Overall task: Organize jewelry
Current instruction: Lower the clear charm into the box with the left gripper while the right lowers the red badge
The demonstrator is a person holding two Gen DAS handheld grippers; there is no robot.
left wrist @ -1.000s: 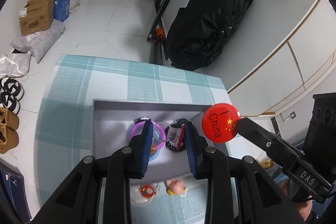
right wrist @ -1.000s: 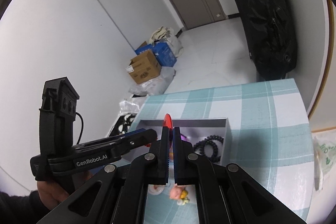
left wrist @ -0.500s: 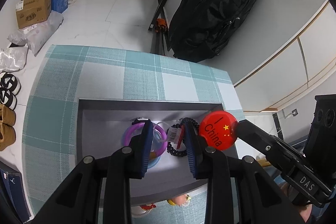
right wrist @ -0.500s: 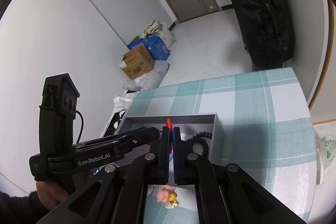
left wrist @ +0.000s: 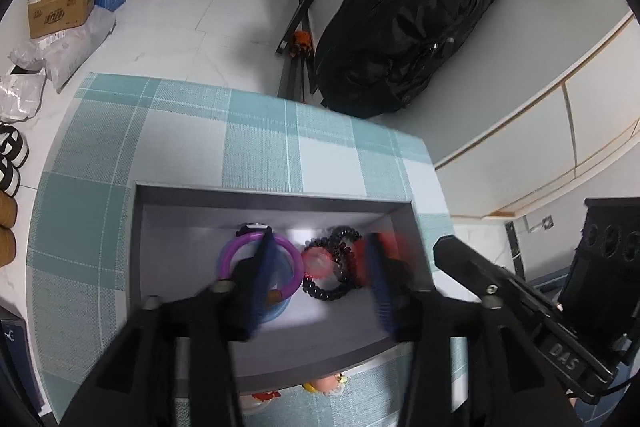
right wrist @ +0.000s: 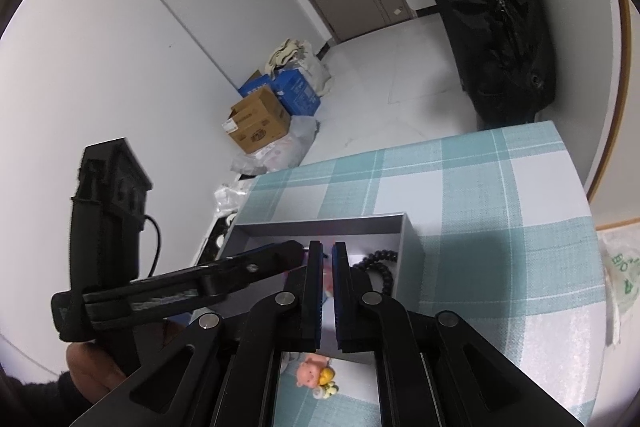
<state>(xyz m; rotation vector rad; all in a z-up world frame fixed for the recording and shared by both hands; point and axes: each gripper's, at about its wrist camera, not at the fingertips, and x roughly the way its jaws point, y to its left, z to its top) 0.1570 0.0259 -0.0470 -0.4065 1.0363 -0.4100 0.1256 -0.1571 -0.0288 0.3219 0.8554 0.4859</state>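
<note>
Grey tray (left wrist: 192,211) on the checked cloth (left wrist: 256,135) held your jewelry — purple bangle (left wrist: 230,255), black bead bracelet (left wrist: 340,267). Your left gripper (left wrist: 320,279) was opening over them, gripping nothing; your right gripper (right wrist: 323,291) stood all but pressed together, seemingly empty. Those beads looked light and floppy — pinch one strand.

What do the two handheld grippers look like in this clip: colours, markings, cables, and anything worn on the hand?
Both are black plastic. The left gripper has blue pads on its fingers; the right gripper has the same, with silver pivot bolts. White lettering "DAS" marks the right gripper's side in the left wrist view. A black cable runs from the left gripper's tall handle, held by a hand in a dark sleeve.
</note>
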